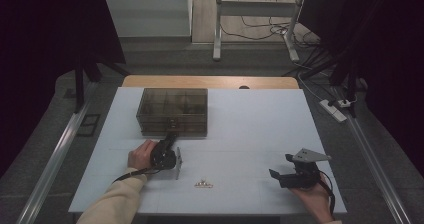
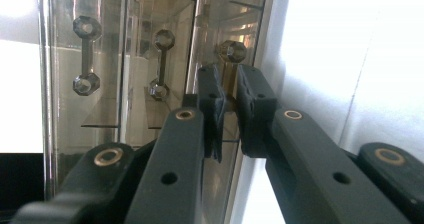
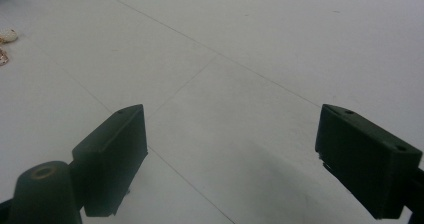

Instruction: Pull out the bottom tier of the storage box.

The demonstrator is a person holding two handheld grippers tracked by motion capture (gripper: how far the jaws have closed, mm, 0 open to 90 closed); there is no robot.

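The left hand-held gripper (image 2: 229, 115) is clamped on a drawer handle (image 2: 230, 59) of the box (image 1: 172, 111); pulling comes next. The right hand-held gripper (image 3: 250, 159) stands apart.

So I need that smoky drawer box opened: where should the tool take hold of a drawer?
By the drawer handle: a slim bar between two faceted knobs, standing clear of the box front. Come straight at the front, jaws either side of the bar, as the left tool grips now.

The drawer box (image 1: 172, 111) is smoky, see-through brown with amber-tinted faceted handles (image 2: 230, 59), the table (image 1: 250, 129) a plain pale grey-white — crossed by faint seam lines — both grippers' jaws are matte black, and the sleeve (image 1: 117, 199) is cream.
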